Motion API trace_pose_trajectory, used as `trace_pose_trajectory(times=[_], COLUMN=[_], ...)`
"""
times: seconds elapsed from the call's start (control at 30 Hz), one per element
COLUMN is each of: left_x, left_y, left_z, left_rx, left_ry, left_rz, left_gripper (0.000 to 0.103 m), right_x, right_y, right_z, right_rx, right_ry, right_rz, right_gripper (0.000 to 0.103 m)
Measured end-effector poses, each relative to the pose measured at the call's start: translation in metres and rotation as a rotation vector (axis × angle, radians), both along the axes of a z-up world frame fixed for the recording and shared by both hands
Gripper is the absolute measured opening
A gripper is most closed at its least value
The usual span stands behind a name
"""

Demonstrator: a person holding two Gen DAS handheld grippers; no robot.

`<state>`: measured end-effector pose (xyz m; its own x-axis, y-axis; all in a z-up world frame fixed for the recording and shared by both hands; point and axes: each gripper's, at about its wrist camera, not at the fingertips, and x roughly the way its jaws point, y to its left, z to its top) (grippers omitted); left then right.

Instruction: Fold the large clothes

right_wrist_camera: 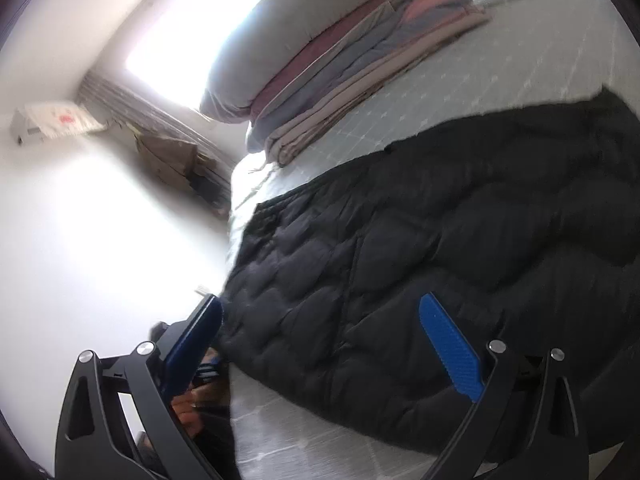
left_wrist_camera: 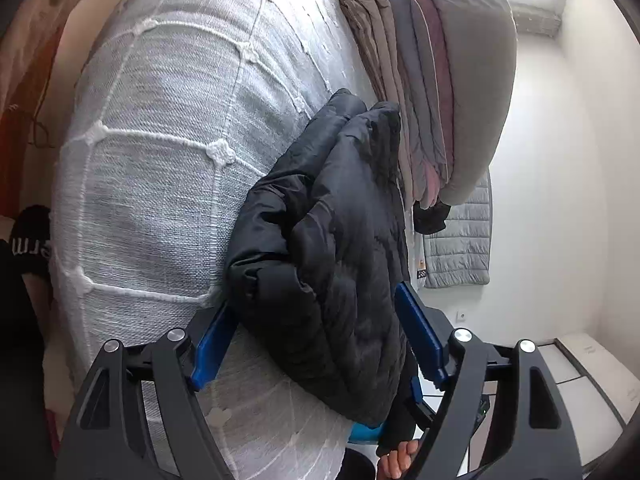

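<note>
Clearly your black puffer jacket (left_wrist_camera: 320,248) is bulky but light: quilted, air-filled and slick-shelled, so expect it to spring back from any crease and slide on the bed's white woven bedspread (left_wrist_camera: 160,140). It looks soft all through, with nothing stiff or fragile to worry about. Take it by a hem, a seam line or a cuff, where the layers are thin enough to pinch; a bite into a fat quilted panel will probably slip.

In the left wrist view the jacket lies bunched in the middle and lower right of the frame, on the bedspread, just beside a stack of folded bedding (left_wrist_camera: 420,80) and a grey pillow (left_wrist_camera: 476,80) at upper right. Your left hand-held gripper (left_wrist_camera: 316,340) straddles the near end of the bundle, its blue pads (left_wrist_camera: 420,332) spread wide on either side; whether they press the fabric you cannot tell, but the jaws are released, not clenched.

In the right wrist view the jacket fills the centre and right of the frame, spread over the bed's edge. Your right hand-held gripper (right_wrist_camera: 332,344) is also released, jaws far apart: one pad sits at the jacket's left edge in the lower left, the other in front of the quilted body at lower right. Nothing is grasped.
</note>
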<state>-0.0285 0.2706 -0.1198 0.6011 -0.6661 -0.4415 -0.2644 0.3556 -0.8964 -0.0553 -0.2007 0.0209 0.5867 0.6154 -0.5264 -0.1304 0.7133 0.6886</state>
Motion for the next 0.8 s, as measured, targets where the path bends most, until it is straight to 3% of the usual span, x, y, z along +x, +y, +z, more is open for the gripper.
trace_pose_trajectory(times=[0.13,0.17,0.2,0.3,0.43,0.63,0.8], left_x=[-0.001,-0.001,-0.001,-0.001,-0.001,0.001,-0.003], left_y=[-0.004,-0.004,-0.005,-0.004,-0.007,-0.009,-0.011], left_z=[-0.005,-0.007,-0.008,-0.014,-0.006,0.004,0.015], left_rx=[-0.002,0.001,0.008,-0.018,0.019,0.014,0.019], left_ry=[0.004,0.006,0.007,-0.001,-0.034,-0.056,-0.095], left_rz=[0.024,0.026,0.018,0.011,0.011,0.009,-0.001], left_gripper=[0.071,0.057,0.038,0.022,0.016,0.016,0.016], right_x=[0.004,0.005,0.005,0.007,0.012,0.038,0.053], right_y=[0.007,0.010,0.012,0.018,0.025,0.045,0.060], right_z=[0.001,0.003,0.005,0.010,0.012,-0.007,-0.029], right_rx=[-0.054,-0.100,-0.144,-0.287,-0.457,-0.704,-0.828], right_ry=[-0.003,-0.008,-0.012,-0.034,-0.043,0.001,0.018], right_rz=[-0.001,-0.016,-0.031,-0.066,-0.127,-0.111,-0.070], right_gripper=[0.096,0.096,0.096,0.096,0.096,0.095,0.095])
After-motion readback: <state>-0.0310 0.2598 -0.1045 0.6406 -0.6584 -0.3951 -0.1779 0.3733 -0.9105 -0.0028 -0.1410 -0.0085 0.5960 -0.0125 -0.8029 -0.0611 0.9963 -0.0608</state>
